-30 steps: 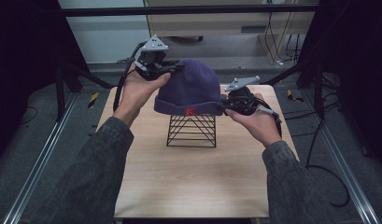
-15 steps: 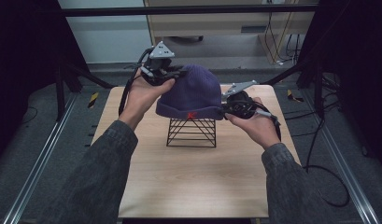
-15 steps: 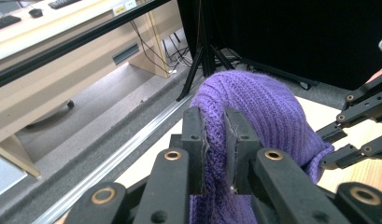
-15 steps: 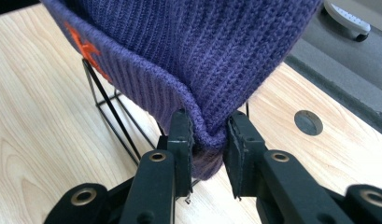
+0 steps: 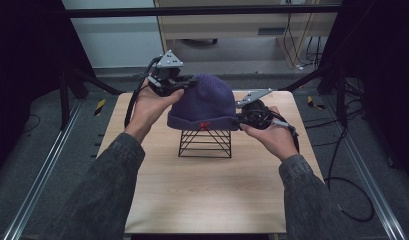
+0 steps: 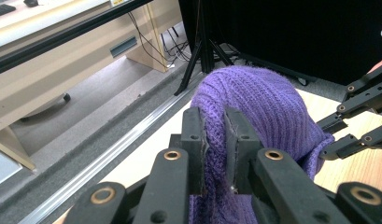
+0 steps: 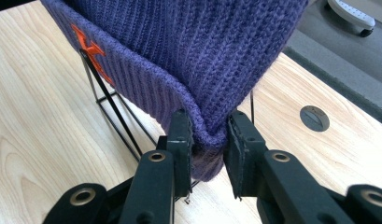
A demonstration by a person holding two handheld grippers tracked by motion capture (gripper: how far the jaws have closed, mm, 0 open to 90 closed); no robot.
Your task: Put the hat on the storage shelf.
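A purple knitted beanie (image 5: 204,102) with a small red mark on its brim sits on top of a black wire stand (image 5: 205,143) in the middle of the wooden table (image 5: 192,200). My left gripper (image 5: 184,84) is shut on a fold of the knit high on the hat's left side; the left gripper view has the purple beanie (image 6: 263,102) pinched between the pads (image 6: 215,144). My right gripper (image 5: 239,119) is shut on the brim at the hat's right edge. In the right gripper view the folded brim (image 7: 170,84) is squeezed between its jaws (image 7: 208,140), beside the wire stand (image 7: 111,112).
Metal rails (image 5: 39,180) run along both sides of the table. A light wooden cabinet (image 5: 232,22) stands behind it, and black tripod legs (image 5: 312,75) rise at the back corners. A cable (image 5: 342,185) trails off the right gripper over the table's right edge.
Both hands have shifted slightly with the beanie. The hat's crown has been pulled up and a little leftward by the left gripper.
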